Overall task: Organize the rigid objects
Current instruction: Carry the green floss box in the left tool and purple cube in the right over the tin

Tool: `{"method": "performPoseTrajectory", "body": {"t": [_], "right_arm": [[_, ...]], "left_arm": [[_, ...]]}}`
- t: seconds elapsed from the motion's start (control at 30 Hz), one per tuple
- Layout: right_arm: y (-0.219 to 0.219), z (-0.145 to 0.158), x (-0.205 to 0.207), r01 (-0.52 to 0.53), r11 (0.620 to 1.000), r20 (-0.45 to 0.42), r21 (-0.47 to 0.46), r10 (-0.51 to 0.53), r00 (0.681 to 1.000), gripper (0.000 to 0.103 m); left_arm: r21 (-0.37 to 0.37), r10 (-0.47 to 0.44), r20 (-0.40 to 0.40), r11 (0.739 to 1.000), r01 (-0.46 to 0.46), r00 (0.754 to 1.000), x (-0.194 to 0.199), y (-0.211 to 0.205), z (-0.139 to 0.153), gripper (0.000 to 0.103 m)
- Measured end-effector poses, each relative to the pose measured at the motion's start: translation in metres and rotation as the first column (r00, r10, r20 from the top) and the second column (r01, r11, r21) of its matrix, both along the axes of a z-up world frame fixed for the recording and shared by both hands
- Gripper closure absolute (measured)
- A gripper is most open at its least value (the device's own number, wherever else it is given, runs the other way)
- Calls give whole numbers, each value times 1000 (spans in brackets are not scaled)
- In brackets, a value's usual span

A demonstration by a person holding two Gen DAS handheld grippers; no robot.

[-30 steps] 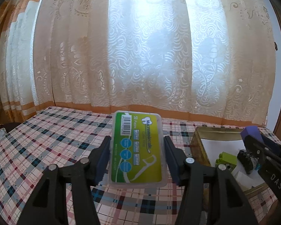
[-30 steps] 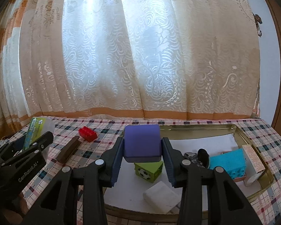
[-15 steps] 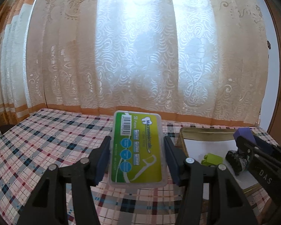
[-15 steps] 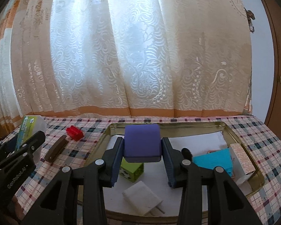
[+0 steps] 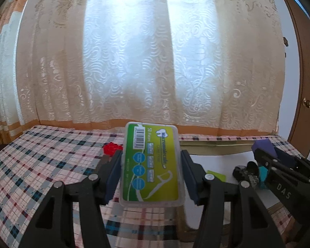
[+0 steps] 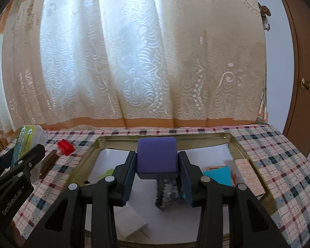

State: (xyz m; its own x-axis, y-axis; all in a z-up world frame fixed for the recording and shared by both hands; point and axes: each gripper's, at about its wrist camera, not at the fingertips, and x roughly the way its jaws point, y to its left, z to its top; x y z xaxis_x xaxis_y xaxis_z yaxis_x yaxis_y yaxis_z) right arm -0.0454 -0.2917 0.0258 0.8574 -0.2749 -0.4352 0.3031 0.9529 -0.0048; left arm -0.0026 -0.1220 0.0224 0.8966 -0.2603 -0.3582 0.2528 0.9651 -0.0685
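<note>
The right gripper [image 6: 157, 177] pinches the purple block [image 6: 157, 157] directly above the tray [image 6: 235, 144], so it is nearer. The left gripper [image 5: 150, 169] pinches the floss-pick box [image 5: 152, 165], long axis upright, with the tray to its right.

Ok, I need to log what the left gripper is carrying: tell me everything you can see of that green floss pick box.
The floss pick box is a flat clear plastic case with rounded corners and a green and yellow label showing a barcode, blue circles and a white floss pick drawing. It stands upright, label toward the camera, clamped at its side edges by the left gripper, held above the plaid tablecloth.
</note>
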Motion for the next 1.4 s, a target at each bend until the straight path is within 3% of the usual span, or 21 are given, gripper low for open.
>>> {"method": "performPoseTrajectory", "body": {"t": [0.5,0.9,1.23,1.4], "right_arm": [[-40,4,-7,54,999,-1,-4,-54,999,59],[-101,9,-19,161,985,7,62,-161,987,59],[-97,9,-6,145,988,-10,43,-145,989,59],[-101,-2,7,150,988,-65,41,-147,987,59]], "left_arm": [[-5,-69,-23,998,69,997,1,-45,0,48],[7,-121,-44,993,121,992,0,-75,-2,48],[54,-155,-99,985,161,983,5,-113,-11,48],[68,-150,-115,985,158,982,8,-122,-13,48]]}}
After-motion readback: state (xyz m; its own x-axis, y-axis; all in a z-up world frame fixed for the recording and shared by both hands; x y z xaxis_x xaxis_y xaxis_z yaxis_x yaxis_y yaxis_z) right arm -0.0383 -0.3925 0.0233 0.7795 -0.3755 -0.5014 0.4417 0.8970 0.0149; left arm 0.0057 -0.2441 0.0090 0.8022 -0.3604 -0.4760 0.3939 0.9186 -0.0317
